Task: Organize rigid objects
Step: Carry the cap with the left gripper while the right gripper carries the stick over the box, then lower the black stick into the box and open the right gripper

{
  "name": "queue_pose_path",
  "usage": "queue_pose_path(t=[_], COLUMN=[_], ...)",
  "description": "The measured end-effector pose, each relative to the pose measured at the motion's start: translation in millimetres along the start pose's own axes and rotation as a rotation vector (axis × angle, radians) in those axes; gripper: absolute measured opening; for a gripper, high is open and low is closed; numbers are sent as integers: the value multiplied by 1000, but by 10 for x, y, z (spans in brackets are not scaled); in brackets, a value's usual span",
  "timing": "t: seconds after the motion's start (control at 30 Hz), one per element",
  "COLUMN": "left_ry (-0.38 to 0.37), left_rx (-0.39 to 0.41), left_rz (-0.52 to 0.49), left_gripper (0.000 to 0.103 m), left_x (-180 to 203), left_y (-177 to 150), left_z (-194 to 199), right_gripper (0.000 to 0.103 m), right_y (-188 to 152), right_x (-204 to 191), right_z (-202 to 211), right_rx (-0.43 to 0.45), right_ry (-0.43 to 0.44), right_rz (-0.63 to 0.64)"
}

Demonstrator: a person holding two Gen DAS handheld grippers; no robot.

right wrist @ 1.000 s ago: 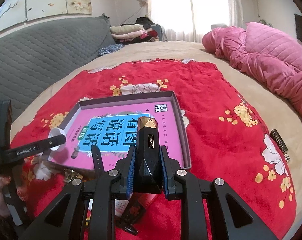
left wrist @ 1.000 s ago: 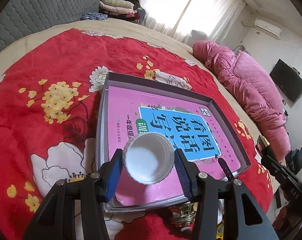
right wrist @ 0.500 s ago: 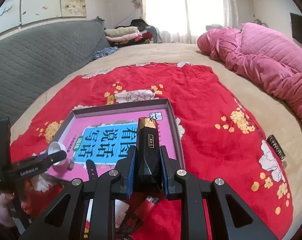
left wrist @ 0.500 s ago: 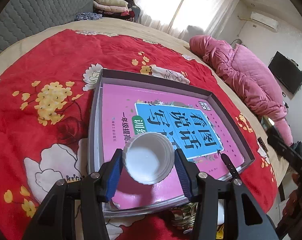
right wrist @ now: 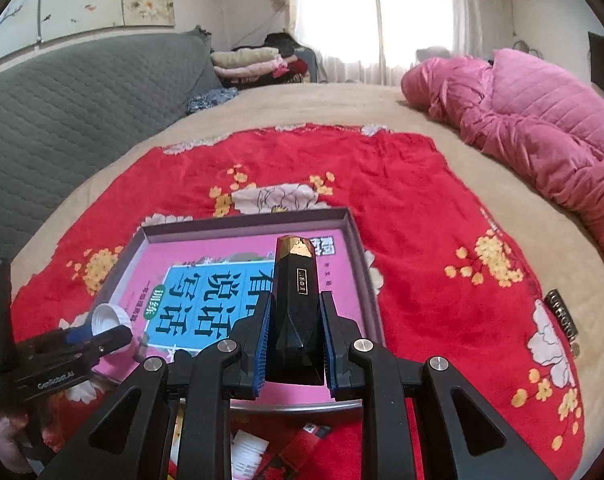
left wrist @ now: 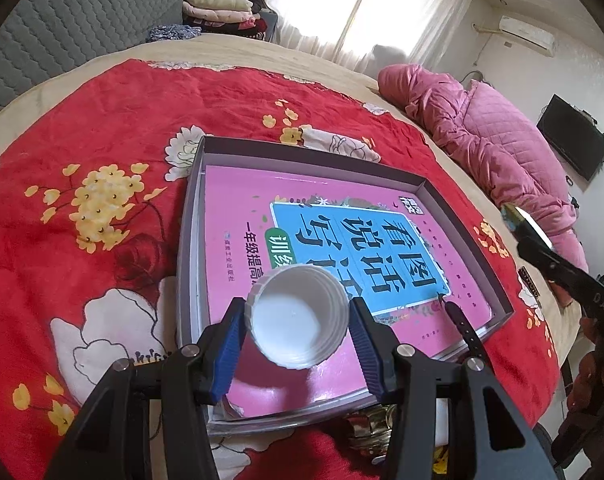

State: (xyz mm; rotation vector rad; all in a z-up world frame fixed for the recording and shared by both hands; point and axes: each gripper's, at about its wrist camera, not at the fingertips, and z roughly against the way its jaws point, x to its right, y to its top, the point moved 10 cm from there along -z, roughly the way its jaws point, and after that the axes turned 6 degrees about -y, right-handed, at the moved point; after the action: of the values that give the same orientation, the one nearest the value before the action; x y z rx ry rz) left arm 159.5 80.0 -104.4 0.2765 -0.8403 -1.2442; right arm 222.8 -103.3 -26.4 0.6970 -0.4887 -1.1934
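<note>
I am working over a bed spread with a red floral blanket (left wrist: 101, 128), tan bedding beyond it. A shallow grey tray (left wrist: 468, 236) lies on the blanket with a pink book (left wrist: 237, 208) flat inside it. My left gripper (left wrist: 297, 322) pinches a white cap (left wrist: 297, 316), open side up, above the book's near end. My right gripper (right wrist: 294, 344) has its jaws pressed on a black faceted bottle (right wrist: 295, 300) with a gold tip, above the tray's near right part. A pink quilt (right wrist: 542, 128) is bunched at the far right, a grey quilted headboard (right wrist: 81, 96) stands on the left, and bright curtains (right wrist: 382, 16) hang at the far wall, folded clothes (right wrist: 253, 62) piled beneath them.
</note>
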Motion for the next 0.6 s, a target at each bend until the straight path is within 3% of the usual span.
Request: queue_pose_path(t=[0.6], left_ry=[30], left_rx=[-35], left_rz=[-23], left_gripper=[51], left_x=[-19], left_y=[-38], left_z=[27], right_gripper=[22], right_y=[-165], right_x=[-85], right_z=[-170], right_rx=[-46], right_ry=[-1], right_rz=[31])
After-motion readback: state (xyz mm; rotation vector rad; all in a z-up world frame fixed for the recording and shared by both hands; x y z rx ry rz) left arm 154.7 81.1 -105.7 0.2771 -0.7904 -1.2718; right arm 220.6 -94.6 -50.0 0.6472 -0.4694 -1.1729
